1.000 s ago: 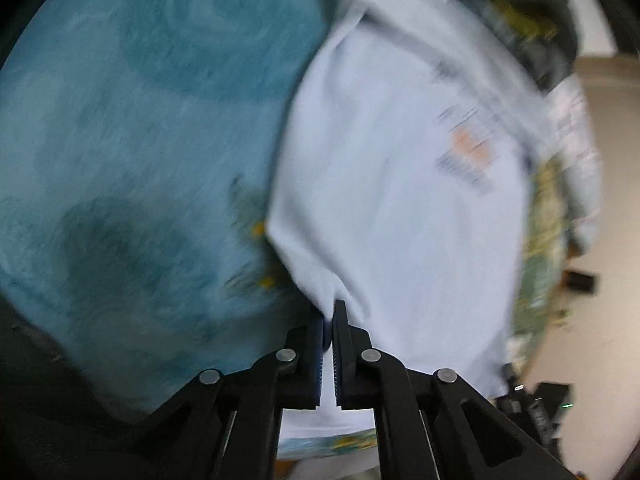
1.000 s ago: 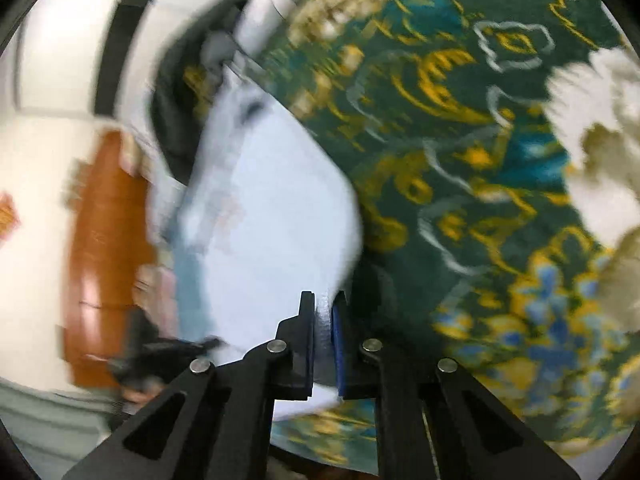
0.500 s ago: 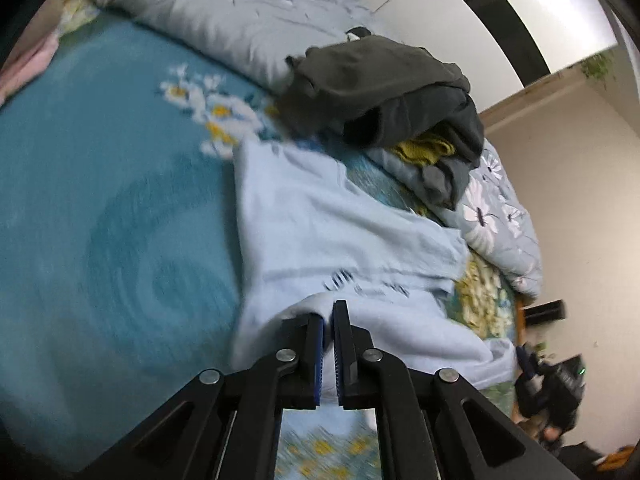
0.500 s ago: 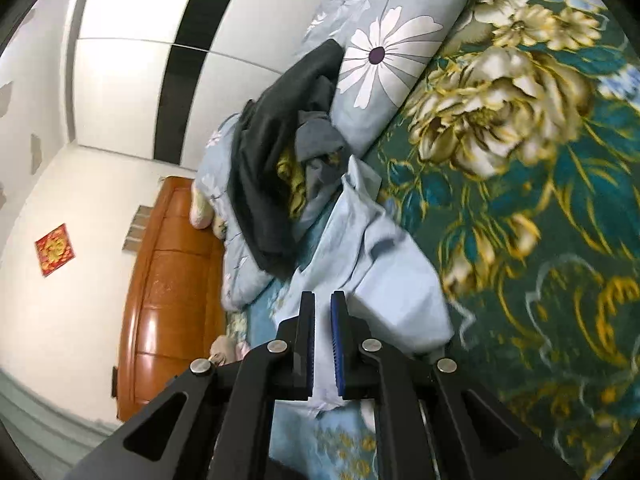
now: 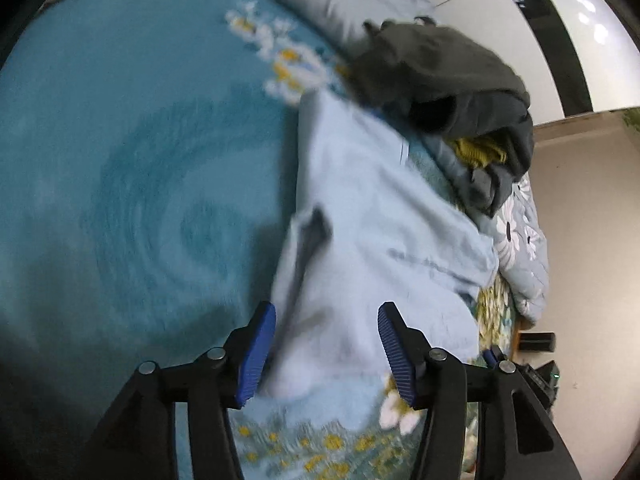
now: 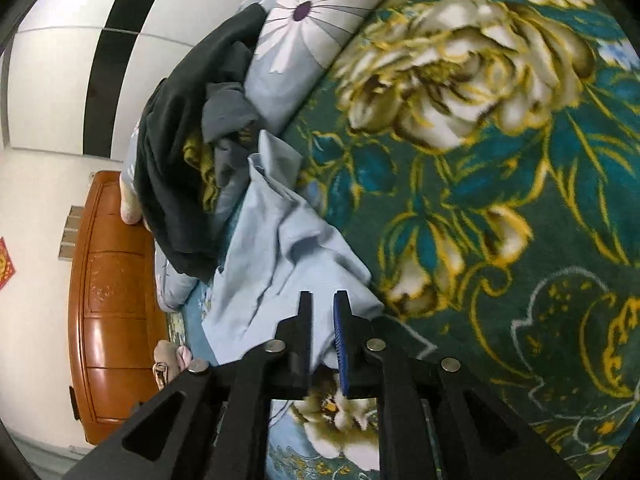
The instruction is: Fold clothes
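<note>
Shirt [image 5: 384,232], pale blue, lies on the bed [image 5: 132,184], rumpled, doubled over itself in loose layers with creases and a lifted flap at its 9 o'clock edge; not a flat, square fold. Change from half a second ago: left claw [image 5: 327,350], then pinched shut on the hem, now gapes wide with cloth lying slack between its pads, gripped by nothing. Right claw [image 6: 323,338] has parted only narrowly; cloth sits in the gap, hold uncertain. Judgement: a fold just laid down and released. Dark clothes pile [image 5: 444,80] at 1 o'clock beyond the shirt.
</note>
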`<action>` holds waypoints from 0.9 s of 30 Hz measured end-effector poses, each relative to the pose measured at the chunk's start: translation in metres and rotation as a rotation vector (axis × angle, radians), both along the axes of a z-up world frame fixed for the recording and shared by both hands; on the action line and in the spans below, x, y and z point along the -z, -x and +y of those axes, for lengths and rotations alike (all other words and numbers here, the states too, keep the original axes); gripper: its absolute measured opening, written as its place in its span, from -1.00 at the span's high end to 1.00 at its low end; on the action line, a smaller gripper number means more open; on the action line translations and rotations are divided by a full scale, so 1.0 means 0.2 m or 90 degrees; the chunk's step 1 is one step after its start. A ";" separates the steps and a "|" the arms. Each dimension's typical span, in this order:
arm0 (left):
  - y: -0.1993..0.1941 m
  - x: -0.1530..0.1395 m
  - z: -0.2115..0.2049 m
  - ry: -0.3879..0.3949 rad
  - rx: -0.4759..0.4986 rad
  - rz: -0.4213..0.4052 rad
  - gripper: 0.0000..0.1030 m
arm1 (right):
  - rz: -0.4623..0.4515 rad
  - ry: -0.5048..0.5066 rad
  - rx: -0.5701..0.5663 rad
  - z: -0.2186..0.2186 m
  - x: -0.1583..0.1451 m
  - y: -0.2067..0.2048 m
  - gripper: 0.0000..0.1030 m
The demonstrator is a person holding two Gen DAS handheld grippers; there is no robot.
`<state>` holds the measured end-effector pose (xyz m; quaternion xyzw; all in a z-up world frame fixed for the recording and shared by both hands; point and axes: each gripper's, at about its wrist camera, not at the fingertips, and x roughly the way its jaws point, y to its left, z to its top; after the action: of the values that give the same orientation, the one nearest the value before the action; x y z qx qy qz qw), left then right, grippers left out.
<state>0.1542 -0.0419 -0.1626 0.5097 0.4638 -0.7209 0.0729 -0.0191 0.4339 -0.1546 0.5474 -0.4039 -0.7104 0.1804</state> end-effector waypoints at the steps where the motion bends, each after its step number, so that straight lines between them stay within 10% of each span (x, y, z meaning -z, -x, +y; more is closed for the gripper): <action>1: 0.00 0.03 0.02 0.003 0.008 -0.025 -0.17 | -0.006 -0.004 0.003 0.00 0.02 -0.01 0.32; 15: 0.01 0.17 0.12 -0.009 0.062 -0.127 -0.21 | -0.070 0.023 0.062 -0.10 0.18 -0.03 0.12; 21: 0.00 0.18 0.15 -0.019 0.085 -0.142 0.69 | -0.024 -0.019 0.036 -0.17 0.03 0.00 0.81; 27: -0.08 0.17 0.15 -0.133 0.047 -0.148 0.93 | 0.025 -0.023 0.005 -0.19 -0.14 -0.03 0.93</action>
<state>0.1704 -0.0113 -0.1973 0.6112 0.5059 -0.6069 0.0462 -0.0121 0.3961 -0.1265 0.5349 -0.3897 -0.7289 0.1753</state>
